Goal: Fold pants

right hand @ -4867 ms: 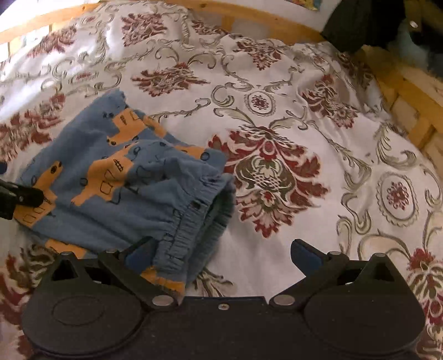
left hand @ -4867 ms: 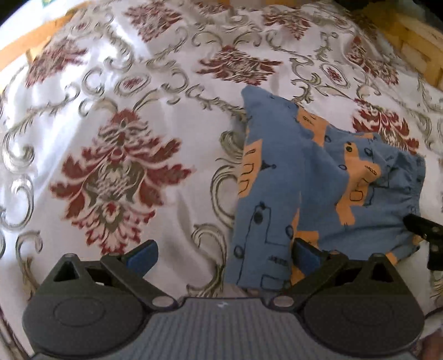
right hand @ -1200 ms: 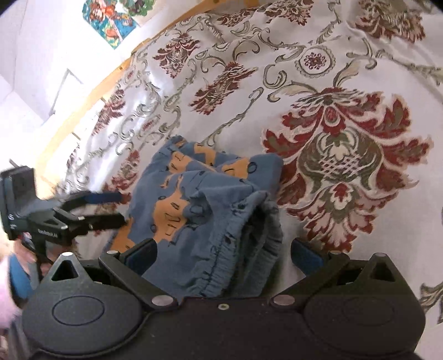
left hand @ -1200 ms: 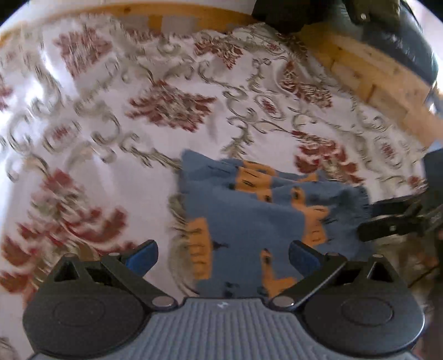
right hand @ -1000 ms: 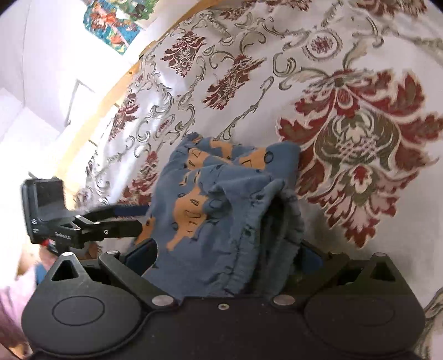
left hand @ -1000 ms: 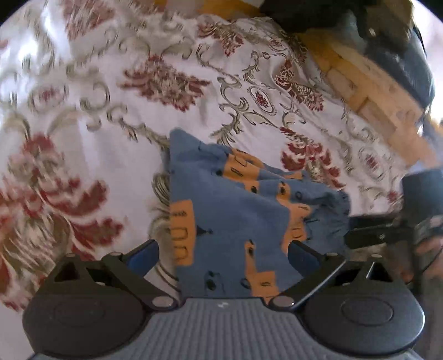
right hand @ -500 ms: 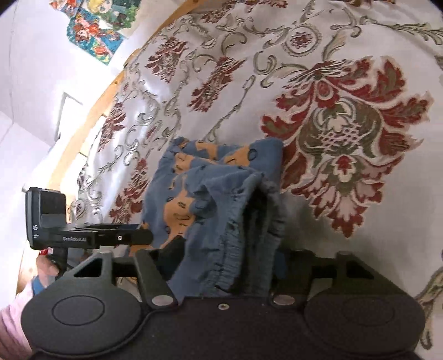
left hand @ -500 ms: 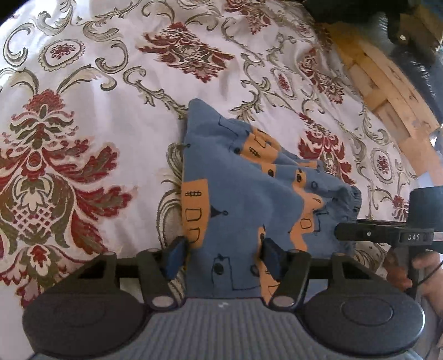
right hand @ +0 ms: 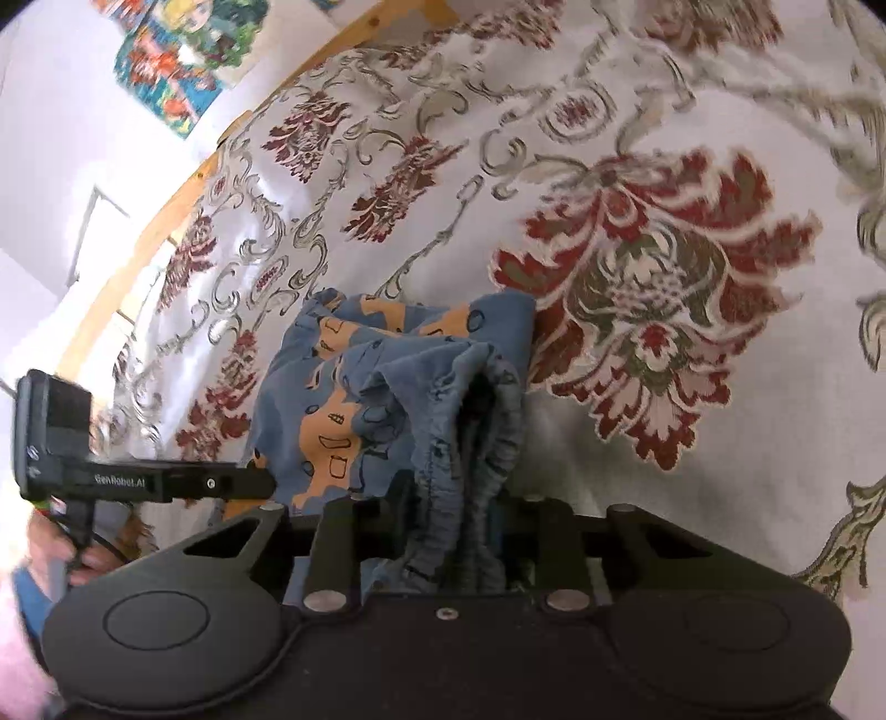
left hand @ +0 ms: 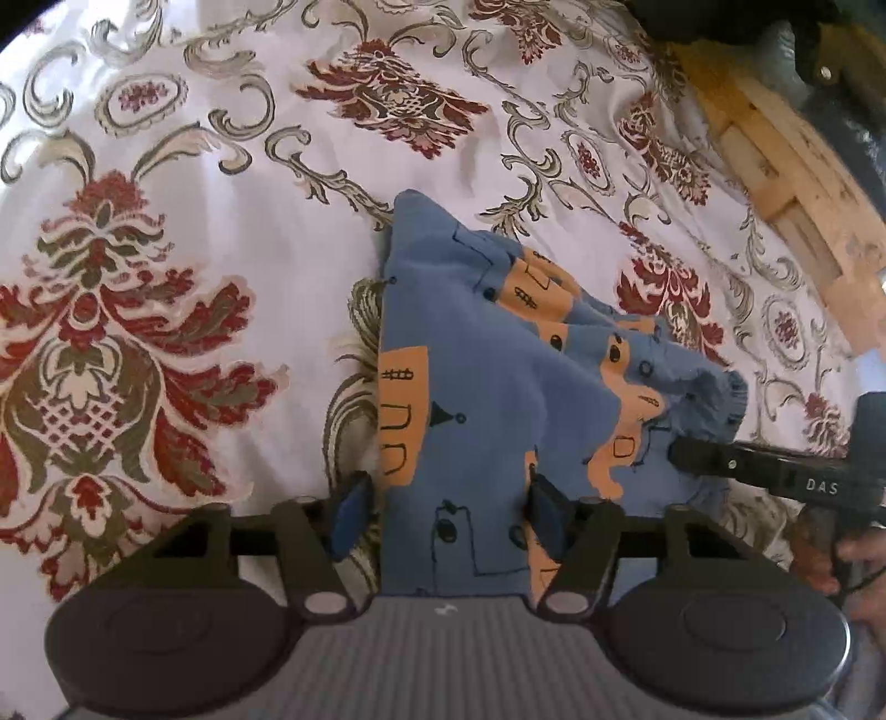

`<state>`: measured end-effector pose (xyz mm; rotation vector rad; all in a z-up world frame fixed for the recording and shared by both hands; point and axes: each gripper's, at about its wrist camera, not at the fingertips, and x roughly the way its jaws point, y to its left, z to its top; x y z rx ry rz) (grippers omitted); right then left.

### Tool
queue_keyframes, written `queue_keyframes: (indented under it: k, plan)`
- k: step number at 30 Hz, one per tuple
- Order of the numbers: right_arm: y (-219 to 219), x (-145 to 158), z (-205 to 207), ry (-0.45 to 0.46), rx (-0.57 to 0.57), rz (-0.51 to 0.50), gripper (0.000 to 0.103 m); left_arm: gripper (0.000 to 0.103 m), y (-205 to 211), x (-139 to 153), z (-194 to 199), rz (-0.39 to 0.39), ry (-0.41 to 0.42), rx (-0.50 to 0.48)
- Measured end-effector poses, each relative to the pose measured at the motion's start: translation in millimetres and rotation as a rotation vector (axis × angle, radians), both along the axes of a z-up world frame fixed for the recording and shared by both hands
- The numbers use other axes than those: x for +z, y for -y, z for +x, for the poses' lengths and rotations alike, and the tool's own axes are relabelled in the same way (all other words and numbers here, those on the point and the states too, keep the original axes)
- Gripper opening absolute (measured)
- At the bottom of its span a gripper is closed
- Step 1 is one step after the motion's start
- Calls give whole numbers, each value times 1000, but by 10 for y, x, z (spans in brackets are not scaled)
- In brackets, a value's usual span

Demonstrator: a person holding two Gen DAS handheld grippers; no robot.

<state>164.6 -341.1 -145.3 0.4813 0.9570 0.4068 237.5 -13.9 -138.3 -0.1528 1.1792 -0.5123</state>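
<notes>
The blue pants [left hand: 487, 376] with orange prints lie folded on the bedspread. In the left wrist view my left gripper [left hand: 446, 515] is shut on the near leg end, and its blue pads [left hand: 349, 512] press the cloth from both sides. In the right wrist view my right gripper [right hand: 451, 515] is shut on the gathered elastic waistband of the pants [right hand: 376, 376], which bunches up between its fingers. Each gripper shows in the other's view: the right gripper [left hand: 775, 476] at the waistband side, the left gripper [right hand: 166, 482] at the leg side.
A white bedspread [left hand: 166, 277] with red and olive floral patterns covers the bed. The wooden bed frame [left hand: 786, 183] runs along the far right, with dark things [left hand: 775, 22] beyond it. A person's hand [left hand: 853, 548] holds the right gripper. A colourful poster [right hand: 183, 61] hangs on the wall.
Both grippers stood open a second ago and have since shut on the pants, the left on the leg end, the right on the waistband, which is bunched tighter now.
</notes>
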Motion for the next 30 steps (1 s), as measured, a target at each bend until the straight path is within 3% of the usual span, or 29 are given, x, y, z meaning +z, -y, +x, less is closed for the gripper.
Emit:
queue_keyframes:
  k: [1,7,12,15,22,30]
  plan:
    - [-49,30,-25,17,1,-32,25,49,22,16,-21,3,5,-6]
    - [-421,208,-263,154,5,-275,20,32,207,153,-215,78,101,2]
    - [-773,301,-460,298,44,-500,19,27,371,268,-409,173,208,-14]
    - [-870,309,-505,361,71,-587,19,25,399,307,-460,179,225,-4]
    - [-973,381,-596,487,79,-680,19,20,402,479,-483,162,283,6]
    - [-1135,479,-497,688,84,-793,18,19,495,712,-360,203,433,30]
